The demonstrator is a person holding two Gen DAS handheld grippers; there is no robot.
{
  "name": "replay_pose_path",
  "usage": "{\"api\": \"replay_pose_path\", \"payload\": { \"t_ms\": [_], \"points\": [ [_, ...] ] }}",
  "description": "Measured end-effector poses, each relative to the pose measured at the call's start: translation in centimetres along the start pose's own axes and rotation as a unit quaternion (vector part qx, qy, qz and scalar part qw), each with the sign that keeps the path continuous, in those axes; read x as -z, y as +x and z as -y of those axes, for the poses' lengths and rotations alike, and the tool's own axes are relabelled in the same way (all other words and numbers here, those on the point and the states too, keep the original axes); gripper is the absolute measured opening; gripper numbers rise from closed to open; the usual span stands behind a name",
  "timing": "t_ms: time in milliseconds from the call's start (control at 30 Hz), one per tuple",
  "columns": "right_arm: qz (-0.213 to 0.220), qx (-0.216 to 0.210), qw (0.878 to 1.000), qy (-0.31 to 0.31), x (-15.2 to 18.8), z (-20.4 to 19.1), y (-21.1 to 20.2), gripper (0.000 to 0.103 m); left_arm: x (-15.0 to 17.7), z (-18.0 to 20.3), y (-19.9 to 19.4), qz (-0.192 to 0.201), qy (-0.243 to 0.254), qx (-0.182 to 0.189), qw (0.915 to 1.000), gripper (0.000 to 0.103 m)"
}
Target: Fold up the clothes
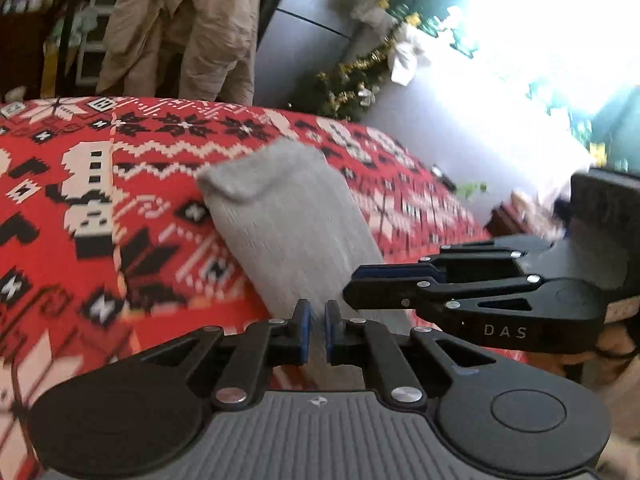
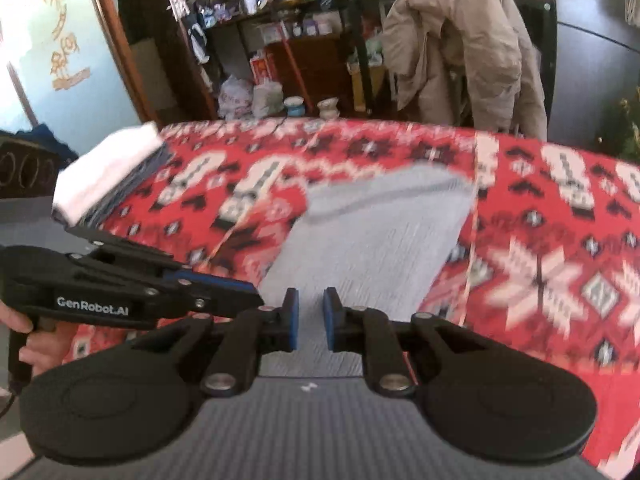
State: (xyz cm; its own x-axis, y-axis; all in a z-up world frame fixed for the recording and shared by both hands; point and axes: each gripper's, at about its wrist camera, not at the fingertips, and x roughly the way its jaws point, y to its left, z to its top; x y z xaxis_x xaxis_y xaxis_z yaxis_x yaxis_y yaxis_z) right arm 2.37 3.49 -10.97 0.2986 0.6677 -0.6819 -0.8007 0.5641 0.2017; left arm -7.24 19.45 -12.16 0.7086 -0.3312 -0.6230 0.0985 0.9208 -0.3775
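Note:
A grey knitted garment [image 1: 288, 220] lies stretched out on the red patterned cloth [image 1: 80, 200]; it also shows in the right wrist view [image 2: 372, 240]. My left gripper [image 1: 318, 330] sits at the garment's near end, its blue pads close together with grey fabric between them. My right gripper [image 2: 311, 320] is at the same near end, pads a little apart with the fabric in the gap. Each gripper shows in the other's view, right gripper [image 1: 360, 280] and left gripper [image 2: 248, 296], side by side and nearly touching.
A folded white and dark stack [image 2: 108, 172] lies at the far left corner of the cloth. A beige coat [image 2: 460, 48] hangs on a chair behind the table. Cluttered shelves [image 2: 280, 40] and a fridge [image 1: 304, 36] stand beyond.

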Motion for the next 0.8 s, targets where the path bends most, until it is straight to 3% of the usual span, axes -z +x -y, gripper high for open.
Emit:
{"api": "replay_pose_path", "payload": {
  "t_ms": [200,300,600,800],
  "points": [
    [-0.010,0.003,1.000,0.003,4.0,-1.9,-1.5,0.016,2.9,1.0,-0.8,-0.023,0.010,-0.024,0.9994,0.007],
    [-0.012,0.007,1.000,0.006,4.7,-2.5,-2.3,0.016,3.3,1.3,-1.9,-0.016,0.004,-0.031,0.9994,0.007],
    [0.027,0.032,0.999,0.012,2.7,-3.5,-2.8,0.015,2.7,2.8,-4.2,-0.002,0.009,-0.065,0.9978,0.007],
    [0.018,0.051,0.998,0.031,2.7,-3.8,-0.7,0.015,3.4,2.9,-5.5,-0.005,0.010,-0.086,0.9963,0.007]
  ]
}}
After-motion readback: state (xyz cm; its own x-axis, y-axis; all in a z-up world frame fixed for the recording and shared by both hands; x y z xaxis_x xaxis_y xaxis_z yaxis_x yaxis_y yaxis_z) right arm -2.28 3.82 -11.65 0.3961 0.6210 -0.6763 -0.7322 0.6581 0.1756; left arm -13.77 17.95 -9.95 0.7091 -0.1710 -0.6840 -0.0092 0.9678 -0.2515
